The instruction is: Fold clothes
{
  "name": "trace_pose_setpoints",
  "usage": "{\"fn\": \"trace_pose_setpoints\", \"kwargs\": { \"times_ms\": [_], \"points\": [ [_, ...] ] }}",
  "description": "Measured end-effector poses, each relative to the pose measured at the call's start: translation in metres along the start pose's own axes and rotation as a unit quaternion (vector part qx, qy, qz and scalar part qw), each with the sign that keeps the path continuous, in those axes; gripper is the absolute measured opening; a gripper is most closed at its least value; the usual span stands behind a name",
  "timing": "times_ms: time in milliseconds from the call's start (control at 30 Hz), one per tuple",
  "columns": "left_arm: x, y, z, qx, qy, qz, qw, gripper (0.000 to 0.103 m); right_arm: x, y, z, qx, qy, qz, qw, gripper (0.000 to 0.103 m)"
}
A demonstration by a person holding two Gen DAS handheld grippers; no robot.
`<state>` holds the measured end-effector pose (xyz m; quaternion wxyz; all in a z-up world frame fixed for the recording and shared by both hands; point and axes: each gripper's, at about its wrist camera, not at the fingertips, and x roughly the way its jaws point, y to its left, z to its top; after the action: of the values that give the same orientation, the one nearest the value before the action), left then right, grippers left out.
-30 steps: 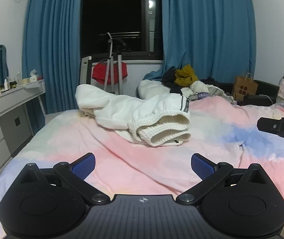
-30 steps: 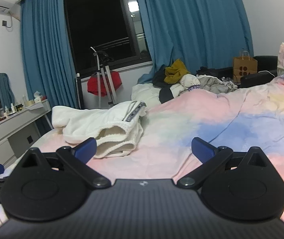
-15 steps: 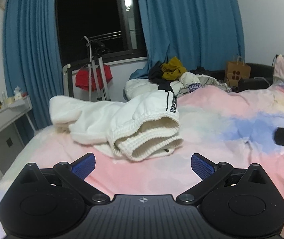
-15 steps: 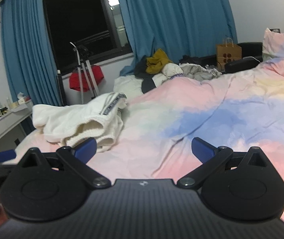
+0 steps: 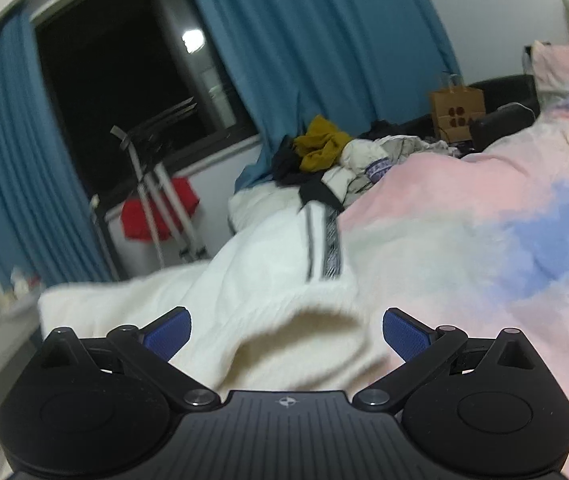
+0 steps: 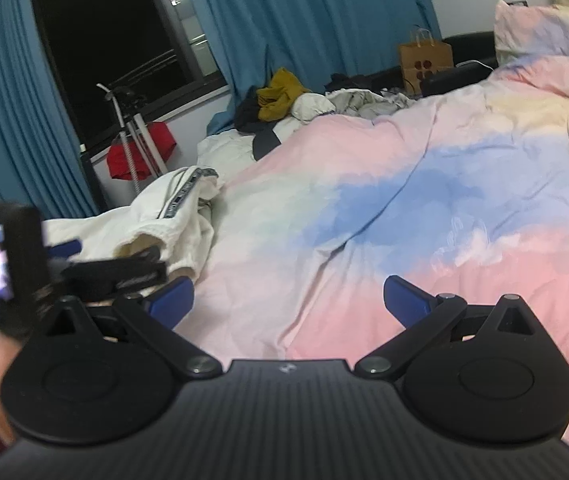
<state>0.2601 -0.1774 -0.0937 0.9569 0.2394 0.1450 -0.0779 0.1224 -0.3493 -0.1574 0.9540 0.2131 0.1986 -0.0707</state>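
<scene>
The left gripper (image 5: 286,334) was spread wide and held nothing, its blue pads (image 5: 167,333) on either side of the ribbed opening of the white garment (image 5: 268,280), which lay just ahead; whether they touched the cloth could not be told. The right gripper (image 6: 288,298) was also wide open and empty, above bare pastel duvet (image 6: 424,216). The garment lay crumpled on the near left part of the bed, its striped band facing up. Far behind it sat a pile of clothes (image 5: 348,156) by the blue curtain (image 5: 324,52). A paper bag (image 6: 424,60) stood at the far right.
</scene>
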Motion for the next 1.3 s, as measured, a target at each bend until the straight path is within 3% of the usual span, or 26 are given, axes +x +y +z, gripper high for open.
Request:
{"fn": "trace_pose_setpoints", "kwargs": {
  "times_ms": [67, 167, 233, 300, 333, 367, 400, 433, 567, 733, 833, 933, 1067, 1233, 1300],
  "points": [
    [0.026, -0.015, 0.006, 0.021, 0.019, 0.012, 0.9995, 0.102, 0.005, -0.002, -0.002, 0.0, 0.002, -0.001, 1.0, 0.103],
    [0.066, -0.033, 0.011, 0.049, 0.058, 0.026, 0.9968, 0.094, 0.015, -0.003, -0.006, -0.002, 0.009, -0.003, 1.0, 0.103],
    [0.08, -0.035, 0.012, 0.051, 0.068, 0.023, 0.9961, 0.075, 0.019, -0.004, -0.008, -0.001, 0.01, -0.002, 1.0, 0.103],
    [0.084, -0.027, 0.016, 0.021, 0.07, -0.004, 0.9973, 0.063, 0.024, -0.005, -0.011, -0.002, 0.014, -0.001, 1.0, 0.103],
    [0.085, -0.022, 0.018, 0.006, 0.071, -0.017, 0.9973, 0.051, 0.026, -0.004, -0.012, -0.002, 0.016, 0.003, 1.0, 0.103],
    [0.081, -0.016, 0.022, -0.001, 0.068, -0.024, 0.9974, 0.044, 0.027, -0.005, -0.013, 0.0, 0.015, 0.007, 1.0, 0.103],
    [0.072, -0.008, 0.026, -0.008, 0.062, -0.027, 0.9977, 0.026, 0.028, -0.005, -0.013, 0.004, 0.011, 0.012, 1.0, 0.103],
    [0.063, 0.001, 0.031, -0.016, 0.057, -0.03, 0.9978, 0.022, 0.028, -0.005, -0.014, 0.008, 0.007, 0.017, 1.0, 0.103],
    [-0.004, 0.04, 0.054, -0.085, 0.009, -0.071, 0.9938, 0.018, 0.018, -0.001, -0.014, 0.006, -0.02, 0.057, 0.998, 0.103],
    [-0.107, 0.095, 0.066, -0.18, -0.05, -0.113, 0.9759, 0.018, 0.002, 0.003, -0.01, 0.023, -0.029, 0.128, 0.991, 0.103],
    [-0.162, 0.129, 0.053, -0.242, -0.075, -0.118, 0.9601, 0.018, -0.007, 0.005, -0.006, 0.042, -0.017, 0.168, 0.985, 0.103],
    [-0.2, 0.164, 0.018, -0.293, -0.08, -0.108, 0.9466, 0.018, -0.012, 0.003, -0.004, 0.068, 0.004, 0.199, 0.978, 0.103],
    [-0.202, 0.204, -0.029, -0.352, -0.064, -0.088, 0.9297, 0.018, -0.007, -0.005, -0.005, 0.119, 0.064, 0.209, 0.969, 0.103],
    [-0.19, 0.251, -0.084, -0.42, -0.038, -0.064, 0.9046, 0.018, 0.026, -0.019, -0.02, 0.214, 0.148, 0.246, 0.934, 0.103],
    [-0.186, 0.262, -0.09, -0.425, -0.042, -0.062, 0.9019, 0.018, 0.038, -0.012, -0.026, 0.22, 0.168, 0.256, 0.926, 0.103]
  ]
}}
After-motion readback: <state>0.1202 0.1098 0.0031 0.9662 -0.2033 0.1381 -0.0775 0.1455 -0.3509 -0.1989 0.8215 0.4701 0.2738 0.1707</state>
